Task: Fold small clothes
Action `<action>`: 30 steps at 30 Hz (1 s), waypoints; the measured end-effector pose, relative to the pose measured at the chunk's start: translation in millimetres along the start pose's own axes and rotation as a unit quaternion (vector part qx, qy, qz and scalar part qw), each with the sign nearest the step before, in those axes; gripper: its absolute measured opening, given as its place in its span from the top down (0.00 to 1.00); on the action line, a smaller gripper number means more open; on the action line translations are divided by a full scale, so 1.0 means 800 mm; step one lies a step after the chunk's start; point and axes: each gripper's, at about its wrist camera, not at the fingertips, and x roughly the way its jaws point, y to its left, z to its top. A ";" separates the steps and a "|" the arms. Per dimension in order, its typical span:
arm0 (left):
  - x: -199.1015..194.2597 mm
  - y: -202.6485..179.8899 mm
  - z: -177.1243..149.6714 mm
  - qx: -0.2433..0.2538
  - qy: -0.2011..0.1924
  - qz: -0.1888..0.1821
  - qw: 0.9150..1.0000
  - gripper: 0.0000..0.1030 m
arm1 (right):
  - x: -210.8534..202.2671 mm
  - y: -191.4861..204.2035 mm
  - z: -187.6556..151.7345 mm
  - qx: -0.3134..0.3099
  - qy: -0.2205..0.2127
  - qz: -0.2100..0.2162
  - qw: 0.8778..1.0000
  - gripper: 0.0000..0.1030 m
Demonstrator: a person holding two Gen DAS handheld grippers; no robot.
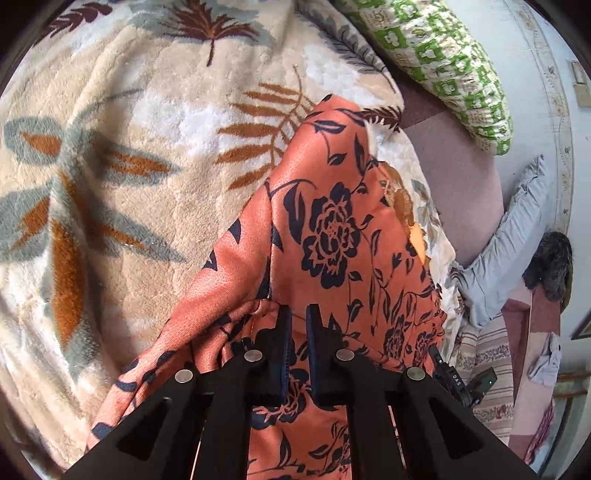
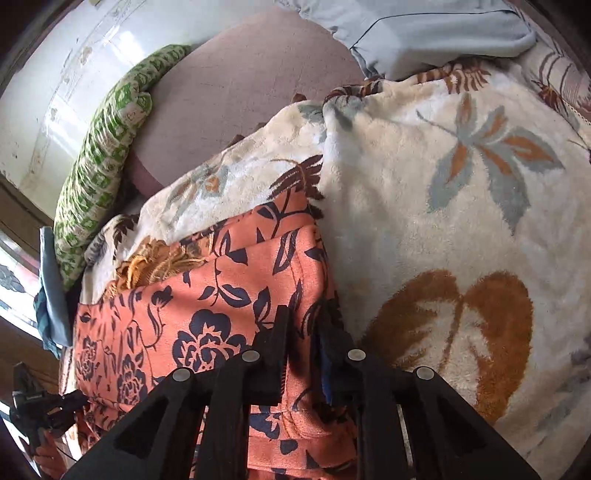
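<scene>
Black linkage of left gripper [image 1: 298,314] fills bottom of left wrist view, fingers [image 1: 283,332] pointing fwd and down over the orange floral garment [image 1: 332,229]. Jaws nearly closed w/ a narrow slot between; cloth bunches up around the tips, but can't tell if fabric is really pinched. Right gripper [image 2: 304,321] same pose in right wrist view, fingers [image 2: 277,332] close together, orange cloth edge running up between them, looks clamped on it.

Biggest thing: cream fleece blanket w/ leaf print [image 1: 129,166] covering the bed; garment lies on it, part-folded, layers stacked in right view [image 2: 207,295].

Left view only: garment rising to a peak away from cam, dark furry item [image 1: 554,266] at far right, striped bedding [image 1: 491,369] below it. Right view only: other gripper's black body at lower left [image 2: 37,410].

Both show green-white patterned pillow [image 2: 99,177], mauve sheet [image 2: 240,92], pale blue pillow [image 2: 424,33].

No containers seen.
</scene>
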 end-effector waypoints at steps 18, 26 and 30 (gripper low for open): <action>0.045 -0.042 0.021 0.068 -0.016 0.089 0.994 0.68 | 0.003 0.032 -0.020 -0.029 0.030 0.009 0.999 0.71; -0.062 -0.008 -0.014 0.124 0.006 0.071 0.990 0.50 | -0.114 -0.009 -0.061 0.002 0.010 0.045 0.999 0.39; -0.121 0.034 -0.044 0.129 0.014 0.062 0.990 0.48 | -0.155 -0.041 -0.121 0.002 0.029 0.016 0.999 0.38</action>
